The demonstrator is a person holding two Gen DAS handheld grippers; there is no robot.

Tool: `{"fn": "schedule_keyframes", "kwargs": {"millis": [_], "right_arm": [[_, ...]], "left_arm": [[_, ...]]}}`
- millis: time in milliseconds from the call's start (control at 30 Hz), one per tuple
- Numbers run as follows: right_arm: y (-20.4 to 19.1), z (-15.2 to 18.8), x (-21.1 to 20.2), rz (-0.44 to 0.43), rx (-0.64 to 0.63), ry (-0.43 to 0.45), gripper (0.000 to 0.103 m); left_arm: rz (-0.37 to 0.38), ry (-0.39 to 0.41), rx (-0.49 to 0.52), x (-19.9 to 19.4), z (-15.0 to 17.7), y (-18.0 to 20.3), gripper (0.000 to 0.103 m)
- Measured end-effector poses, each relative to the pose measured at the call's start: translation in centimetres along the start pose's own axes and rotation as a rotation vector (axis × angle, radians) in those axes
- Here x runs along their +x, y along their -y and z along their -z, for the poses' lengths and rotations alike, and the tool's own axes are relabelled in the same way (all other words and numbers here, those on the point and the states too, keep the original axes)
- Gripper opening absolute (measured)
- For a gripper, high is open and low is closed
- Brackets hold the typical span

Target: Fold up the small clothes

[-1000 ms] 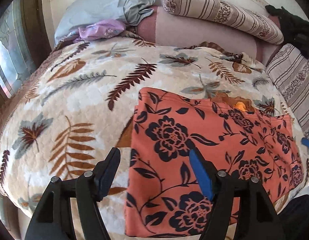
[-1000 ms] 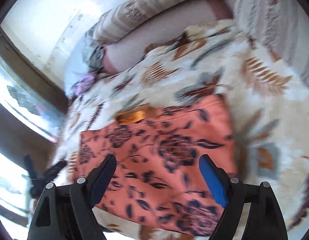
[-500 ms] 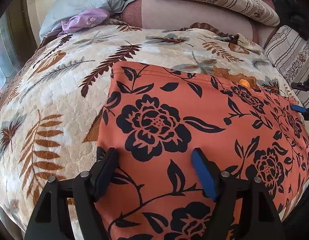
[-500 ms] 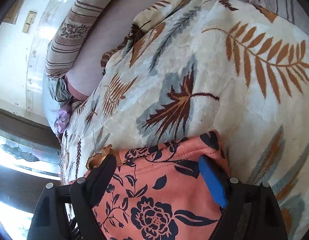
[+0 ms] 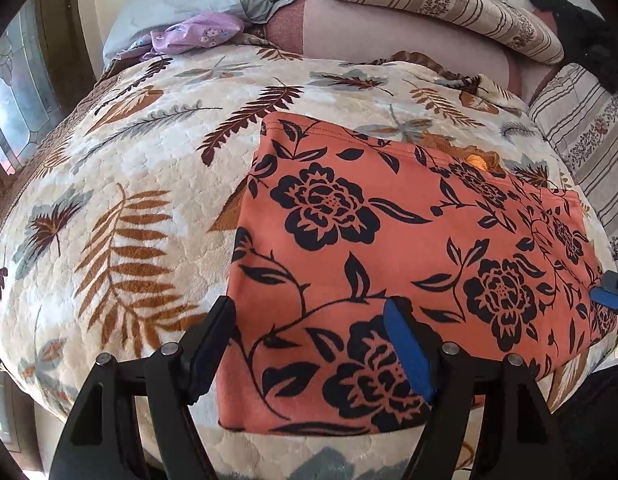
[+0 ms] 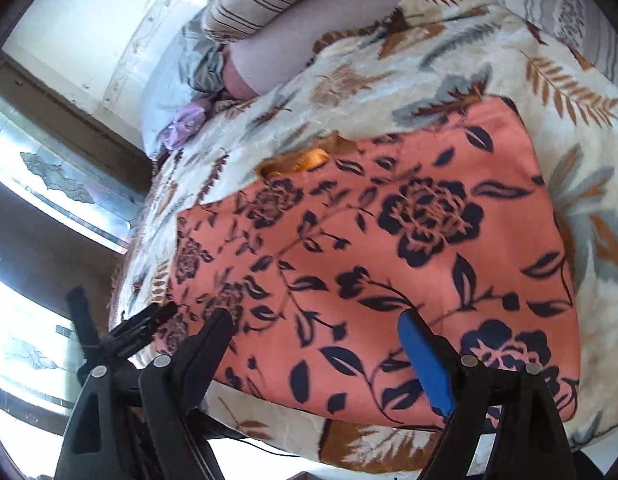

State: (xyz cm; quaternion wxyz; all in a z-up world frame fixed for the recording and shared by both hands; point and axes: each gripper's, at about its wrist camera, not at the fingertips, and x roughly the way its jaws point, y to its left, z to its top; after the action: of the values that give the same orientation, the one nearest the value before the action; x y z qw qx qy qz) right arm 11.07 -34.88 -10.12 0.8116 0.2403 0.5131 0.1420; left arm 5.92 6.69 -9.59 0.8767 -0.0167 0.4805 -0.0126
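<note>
Because the orange flowered cloth (image 5: 397, 240) is thin and soft, it should feel light and floppy; it will bend anywhere and may slide on the fluffy leaf blanket (image 5: 129, 184); it will not break. It lies flat on the bed, close to the near edge, with its near corners almost at that edge; a good place to hold it is at those two near corners, one for each hand.

The left gripper (image 5: 309, 344) hangs over the cloth's near left corner with its jaws wide apart and nothing pinched; one finger is over the blanket and the other over the cloth. The right gripper (image 6: 317, 356) hangs over the near edge of the cloth toward its right side, jaws wide too, holding nothing.

I count one orange cloth to fold; one small yellow thing (image 6: 305, 160) peeks out at its far edge, too hidden to name; one purple cloth (image 5: 197, 34) lies near the far left corner of the bed; there are two grippers and two striped pillows (image 5: 441, 4).
</note>
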Motion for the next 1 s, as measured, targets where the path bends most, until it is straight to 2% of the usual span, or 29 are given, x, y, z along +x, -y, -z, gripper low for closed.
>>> {"fn": "schedule_keyframes", "kwargs": {"millis": [33, 100, 167, 300, 500, 867, 1000], "right_arm": [[1.6, 0.1, 0.2, 0.041, 0.062, -0.004, 0.087], [3.2, 0.3, -0.9, -0.025, 0.155, 0.035, 0.087], [2.6, 0.5, -2.5, -0.013, 0.133, 0.074, 0.087], [1.3, 1.1, -3.9, -0.024, 0.044, 0.082, 0.087], [2.5, 1.5, -4.0, -0.022, 0.117, 0.088, 0.087], [2.1, 0.2, -3.5, -0.041, 0.069, 0.089, 0.087], [4.0, -1.2, -1.4, -0.022, 0.086, 0.058, 0.087]], "left_arm": [[-0.004, -0.005, 0.0, -0.3, 0.3, -0.2, 0.077], [-0.01, -0.009, -0.006, -0.9, 1.0, -0.6, 0.077], [-0.02, 0.0, -0.023, -1.5, 1.4, -1.2, 0.077], [-0.027, -0.002, -0.048, -2.1, 1.8, -1.8, 0.077], [-0.039, 0.02, -0.025, -3.1, 1.8, -1.5, 0.077], [-0.065, 0.011, 0.002, -2.3, 1.1, -0.7, 0.077], [-0.056, 0.0, -0.002, -1.2, 1.0, -0.6, 0.077]]}}
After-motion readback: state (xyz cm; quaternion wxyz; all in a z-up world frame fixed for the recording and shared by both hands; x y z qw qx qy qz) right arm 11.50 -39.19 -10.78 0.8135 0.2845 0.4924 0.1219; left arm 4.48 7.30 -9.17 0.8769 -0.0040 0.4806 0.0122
